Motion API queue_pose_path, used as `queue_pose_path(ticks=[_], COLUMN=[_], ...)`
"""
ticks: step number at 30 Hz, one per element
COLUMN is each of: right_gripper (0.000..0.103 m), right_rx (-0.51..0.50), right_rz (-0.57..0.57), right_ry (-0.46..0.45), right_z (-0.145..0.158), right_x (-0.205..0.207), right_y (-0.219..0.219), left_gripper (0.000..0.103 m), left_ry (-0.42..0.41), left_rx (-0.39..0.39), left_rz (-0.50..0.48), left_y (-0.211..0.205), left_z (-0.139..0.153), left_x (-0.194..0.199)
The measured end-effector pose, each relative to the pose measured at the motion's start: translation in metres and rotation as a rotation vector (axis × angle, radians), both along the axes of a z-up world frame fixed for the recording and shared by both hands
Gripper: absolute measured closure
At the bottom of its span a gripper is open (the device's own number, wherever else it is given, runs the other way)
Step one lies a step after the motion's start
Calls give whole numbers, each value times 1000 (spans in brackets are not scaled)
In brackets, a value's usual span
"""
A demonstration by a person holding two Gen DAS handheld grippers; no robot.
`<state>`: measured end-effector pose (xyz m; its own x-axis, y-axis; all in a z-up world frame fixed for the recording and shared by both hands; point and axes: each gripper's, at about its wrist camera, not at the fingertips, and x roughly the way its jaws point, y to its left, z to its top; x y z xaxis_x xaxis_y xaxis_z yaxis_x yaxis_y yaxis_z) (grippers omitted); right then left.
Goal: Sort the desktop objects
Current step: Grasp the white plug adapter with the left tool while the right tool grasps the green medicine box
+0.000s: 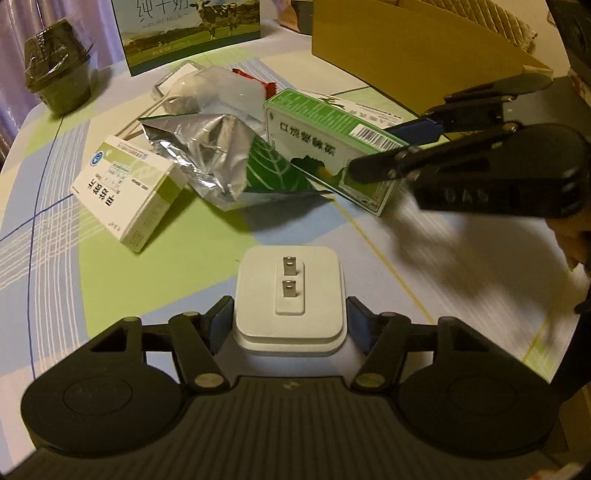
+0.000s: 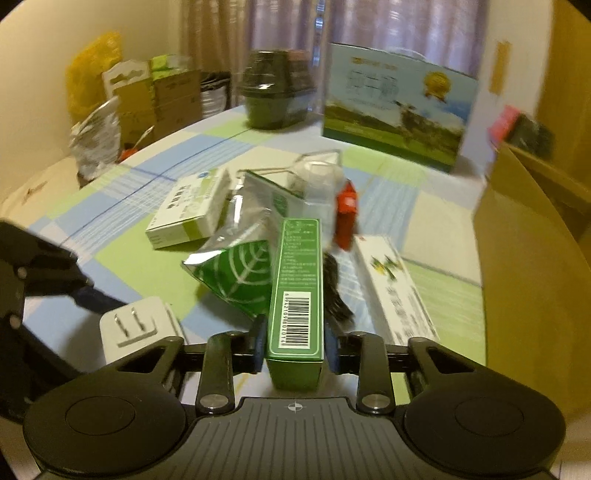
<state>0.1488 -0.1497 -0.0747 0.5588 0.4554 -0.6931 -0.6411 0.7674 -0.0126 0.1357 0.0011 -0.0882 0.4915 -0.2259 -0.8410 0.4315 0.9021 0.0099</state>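
While left fingers (image 1: pixel 290 325) clamp white plug (image 1: pixel 290 295) | right fingers (image 2: pixel 295 350) grip barcoded green box (image 2: pixel 295 280) | carton (image 1: pixel 192 29) "PURE MILK"

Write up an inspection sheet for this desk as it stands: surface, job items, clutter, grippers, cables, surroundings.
Surface: tablecloth in green, blue and cream checks, mostly covered at the centre.
Job's things: white plug adapter, prongs up; green carton with a barcode; white-and-green medicine box; torn foil pouch with a leaf print; second white box.
Clutter: clear plastic wrapper; small red item; wrapped dark pot.
Grippers: left gripper shut on the adapter; right gripper shut on the green carton.
Cables: nothing seen.
Surroundings: milk carton case; cardboard box; curtains; stacked boxes by the wall.
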Motion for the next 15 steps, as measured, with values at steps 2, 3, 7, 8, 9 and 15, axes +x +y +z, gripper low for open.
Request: queue_pose_path(ticks=[2,3,7,8,9,15], right_gripper=[76,76,76,76,75,64], right_rx=[46,61,73,68,59,8], right_rz=[-46,-68,-130,-132,-127,-101], right_ry=[56,80,115,107,99,69], right_z=[3,5,10,10,10,3], right_x=[-1,-3,-16,-18,-20,-14], right_y=[-15,-23,-46,-47,-47,-31], left_gripper=[42,42,35,35,35,36], left_ry=[-12,-20,-35,-38,-38,-46], left_rx=[-6,-9,-14,-9,-2,3], left_rz=[7,12,25,27,29,72], left_y=[-4,-5,-11,-12,-13,-13], left_z=[1,2,2,1,0,-2], left_x=[-5,-8,-12,-12,-12,-8])
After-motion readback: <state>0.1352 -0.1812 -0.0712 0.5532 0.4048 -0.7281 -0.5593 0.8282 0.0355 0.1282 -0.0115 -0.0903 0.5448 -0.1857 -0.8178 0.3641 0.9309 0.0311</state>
